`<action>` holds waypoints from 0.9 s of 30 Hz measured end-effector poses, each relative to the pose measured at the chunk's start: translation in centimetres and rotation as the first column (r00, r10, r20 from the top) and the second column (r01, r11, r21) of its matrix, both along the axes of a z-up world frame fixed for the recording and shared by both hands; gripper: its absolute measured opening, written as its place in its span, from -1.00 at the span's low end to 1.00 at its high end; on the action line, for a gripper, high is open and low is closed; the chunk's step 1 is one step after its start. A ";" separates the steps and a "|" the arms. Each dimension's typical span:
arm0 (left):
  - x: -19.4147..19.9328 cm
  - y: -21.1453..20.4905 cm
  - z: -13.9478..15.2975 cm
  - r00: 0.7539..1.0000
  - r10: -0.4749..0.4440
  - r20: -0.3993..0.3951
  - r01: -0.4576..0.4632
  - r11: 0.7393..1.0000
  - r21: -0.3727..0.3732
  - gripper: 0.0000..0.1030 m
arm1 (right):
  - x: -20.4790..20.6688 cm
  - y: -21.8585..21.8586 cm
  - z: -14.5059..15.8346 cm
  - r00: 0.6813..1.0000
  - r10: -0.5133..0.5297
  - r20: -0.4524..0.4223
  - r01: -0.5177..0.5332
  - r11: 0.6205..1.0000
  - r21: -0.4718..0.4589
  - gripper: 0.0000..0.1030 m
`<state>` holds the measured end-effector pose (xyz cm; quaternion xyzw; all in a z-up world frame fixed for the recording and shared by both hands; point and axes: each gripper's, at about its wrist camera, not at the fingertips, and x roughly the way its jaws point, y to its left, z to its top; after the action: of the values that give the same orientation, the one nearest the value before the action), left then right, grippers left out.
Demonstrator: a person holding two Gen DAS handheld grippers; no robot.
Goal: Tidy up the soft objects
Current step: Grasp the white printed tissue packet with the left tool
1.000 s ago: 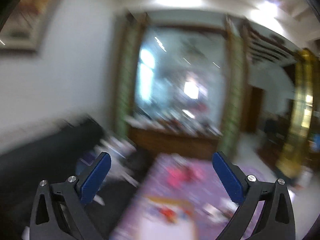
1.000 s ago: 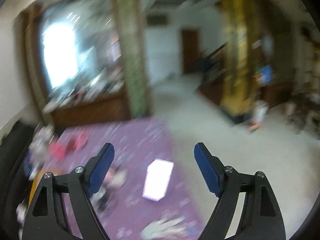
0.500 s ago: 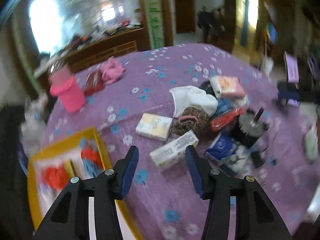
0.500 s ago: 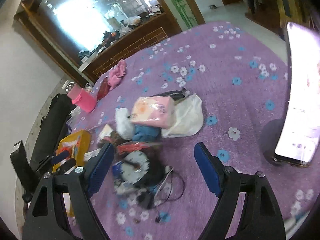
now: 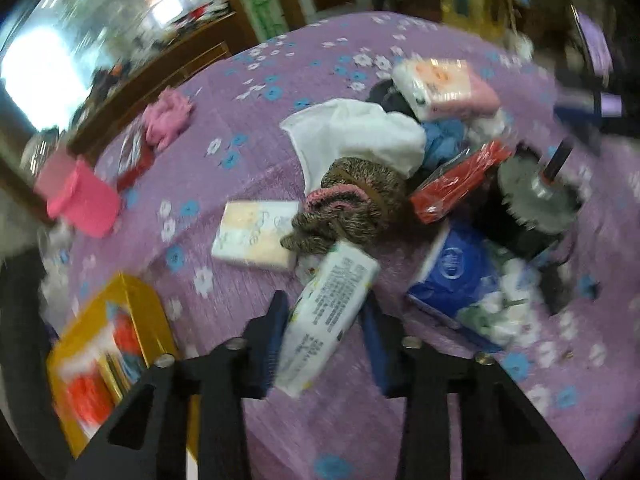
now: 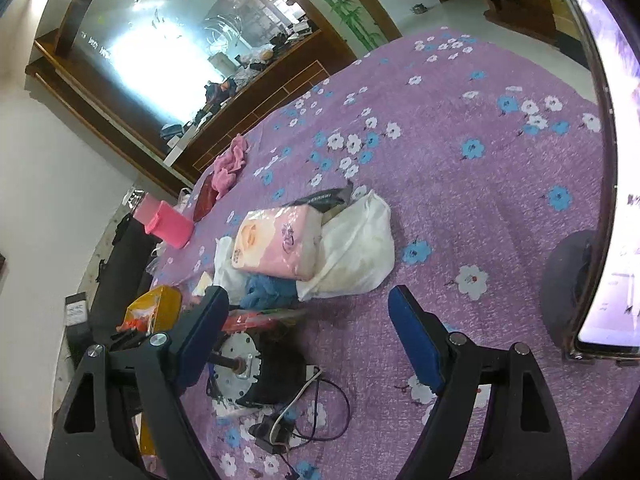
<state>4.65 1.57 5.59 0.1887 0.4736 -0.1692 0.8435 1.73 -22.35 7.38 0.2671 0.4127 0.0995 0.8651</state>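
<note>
A purple cloth (image 6: 480, 184) with white and blue flowers bears a pink pack (image 6: 278, 240) and a yellow box (image 5: 132, 312).

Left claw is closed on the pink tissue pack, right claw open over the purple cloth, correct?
Not quite. The left claw has just been closing on the white tissue pack with printed text, as the left wrist view shows. The pink tissue pack sits untouched on the pile. The right claw is indeed open over the purple cloth.

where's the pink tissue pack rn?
Right wrist view, left of centre: the pink tissue pack lies on top of the clutter pile, leaning on the white bag, with the blue cloth just below it.
</note>
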 end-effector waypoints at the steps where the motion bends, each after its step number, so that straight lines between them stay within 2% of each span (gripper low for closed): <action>1: -0.4 0.3 0.2 0.999 0.036 -0.008 -0.036 0.999 -0.035 -0.48 | 0.1 0.0 -0.3 1.000 0.005 -0.002 -0.005 1.000 0.004 0.59; 6: -3.2 0.7 0.1 0.989 0.150 -0.016 -0.151 0.982 -0.114 -0.51 | 0.3 0.4 -1.0 1.000 0.016 -0.007 -0.016 1.000 -0.001 0.59; 10: -2.5 0.5 -1.4 0.980 0.197 -0.027 -0.199 0.970 -0.137 -0.35 | 0.3 0.8 -1.2 1.000 0.021 0.007 -0.021 1.000 -0.013 0.59; 14: -2.4 -0.2 -2.5 0.977 0.210 -0.047 -0.215 0.961 -0.172 -0.32 | 0.1 0.8 -0.8 1.000 -0.014 0.014 0.015 0.998 -0.060 0.59; 15: -2.3 -0.1 -2.8 0.976 0.213 -0.053 -0.219 0.958 -0.186 -0.33 | 0.0 0.9 -0.4 1.000 -0.024 0.013 0.025 0.997 -0.073 0.59; 17: -2.2 0.3 -2.8 0.972 0.228 -0.057 -0.235 0.950 -0.207 -0.54 | -0.3 1.2 0.3 1.000 -0.028 0.009 0.029 0.995 -0.098 0.59; 18: -2.2 0.6 -2.7 0.972 0.227 -0.064 -0.236 0.943 -0.234 -0.54 | -0.6 1.6 0.7 1.000 -0.025 0.002 0.025 0.993 -0.114 0.59; 22: -2.4 1.6 -2.3 0.970 0.226 -0.087 -0.242 0.925 -0.292 -0.55 | -2.0 4.4 2.8 0.999 0.040 0.001 -0.039 0.988 -0.153 0.59; 27: -3.3 2.5 -2.4 0.966 0.235 -0.112 -0.259 0.909 -0.326 -0.54 | -3.4 9.3 3.5 0.986 0.167 -0.014 -0.167 0.969 -0.183 0.59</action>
<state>1.38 4.10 3.15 -0.0264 0.4867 -0.1464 0.8608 -1.71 -13.01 10.91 0.1504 0.4404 0.1337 0.8750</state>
